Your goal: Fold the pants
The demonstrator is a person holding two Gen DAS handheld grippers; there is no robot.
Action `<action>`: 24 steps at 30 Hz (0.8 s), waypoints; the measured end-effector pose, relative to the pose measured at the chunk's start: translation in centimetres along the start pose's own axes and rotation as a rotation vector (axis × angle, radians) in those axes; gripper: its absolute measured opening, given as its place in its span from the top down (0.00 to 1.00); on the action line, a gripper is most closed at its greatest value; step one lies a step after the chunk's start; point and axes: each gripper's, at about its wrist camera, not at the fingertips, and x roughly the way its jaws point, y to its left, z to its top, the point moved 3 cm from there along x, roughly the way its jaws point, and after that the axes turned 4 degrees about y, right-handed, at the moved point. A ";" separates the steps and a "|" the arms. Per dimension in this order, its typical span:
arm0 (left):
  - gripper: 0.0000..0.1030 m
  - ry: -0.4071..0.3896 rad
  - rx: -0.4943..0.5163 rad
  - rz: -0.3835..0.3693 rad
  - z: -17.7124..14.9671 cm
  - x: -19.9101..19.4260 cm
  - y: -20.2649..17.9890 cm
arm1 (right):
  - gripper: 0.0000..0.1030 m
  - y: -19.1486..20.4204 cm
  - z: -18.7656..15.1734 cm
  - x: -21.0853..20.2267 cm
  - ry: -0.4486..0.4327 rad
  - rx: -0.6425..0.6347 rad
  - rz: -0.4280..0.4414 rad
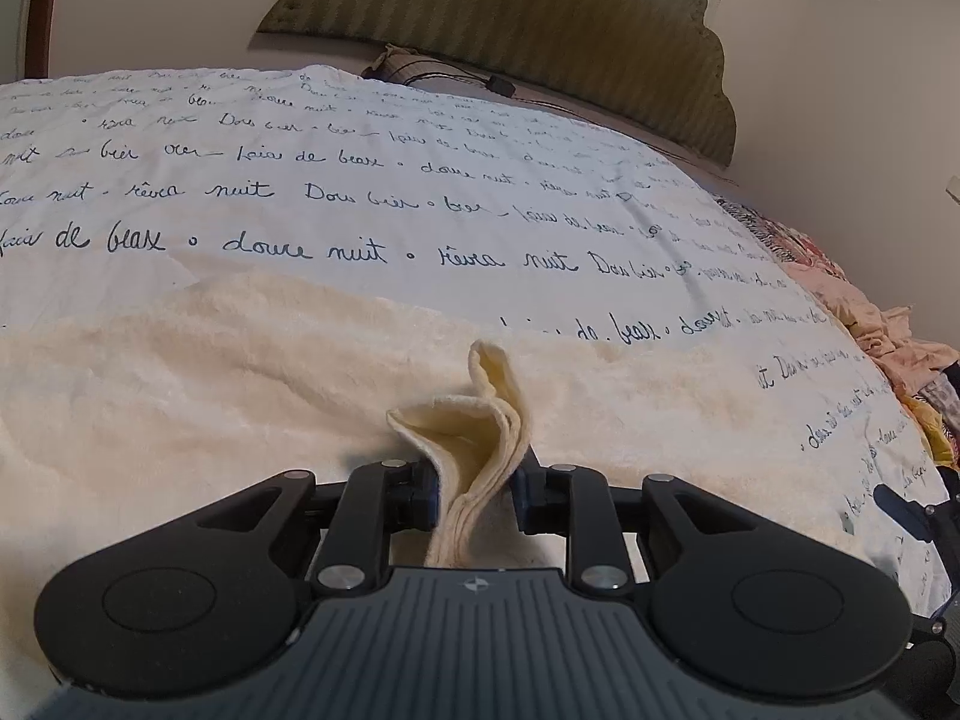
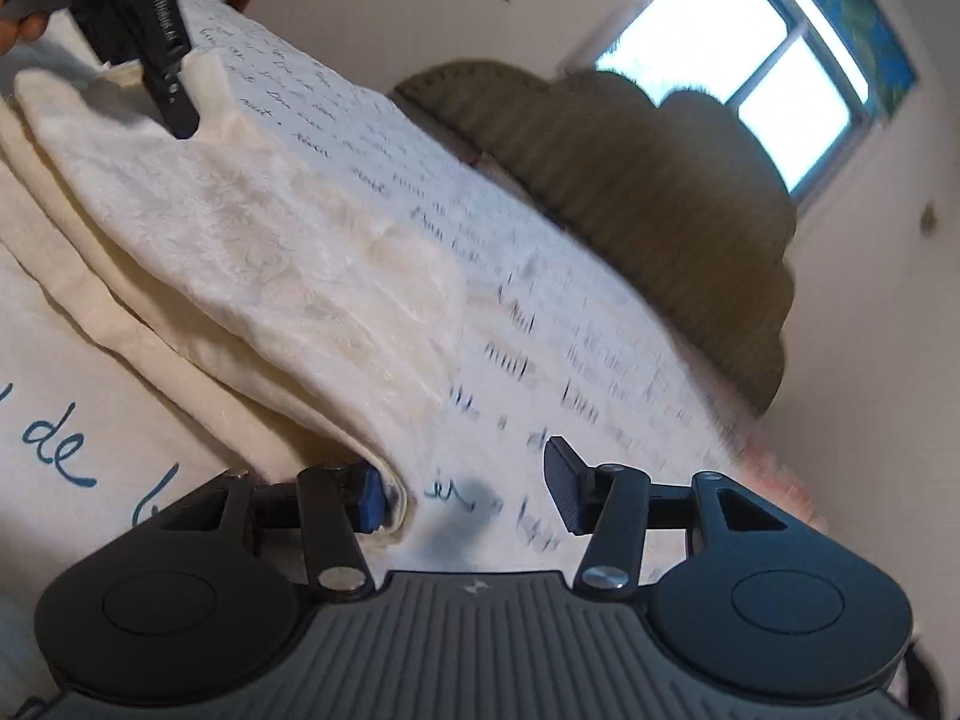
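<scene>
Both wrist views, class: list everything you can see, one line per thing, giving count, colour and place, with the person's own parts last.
pants: one, cream, fleecy, lying on the bedspread, a bunched edge between the left claw's pads.
bedspread: one, white with dark handwriting print, covering the bed.
headboard: one, olive green, scalloped, against the wall behind the bed.
clothes pile: one heap, pink and mixed colours, at the bed's right edge.
window: one, bright, on the wall beside the headboard.
left claw: one, black, narrow gap, a fold of pants between its pads.
right claw: one, black, open, the pants' edge against its left pad.
hand: one, partly visible at the top left corner of the right wrist view.
</scene>
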 end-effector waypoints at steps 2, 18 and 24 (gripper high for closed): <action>0.74 -0.001 0.005 0.003 -0.1 0.1 0.0 | 0.51 0.3 0.0 -0.1 0.004 -0.020 -0.008; 0.48 -0.133 -0.036 0.029 2.8 -5.5 1.2 | 0.51 -7.2 4.9 -2.6 -0.163 0.306 0.527; 0.47 -0.042 0.041 -0.059 2.6 -1.3 -2.9 | 0.58 -1.8 8.6 4.7 0.009 0.140 0.564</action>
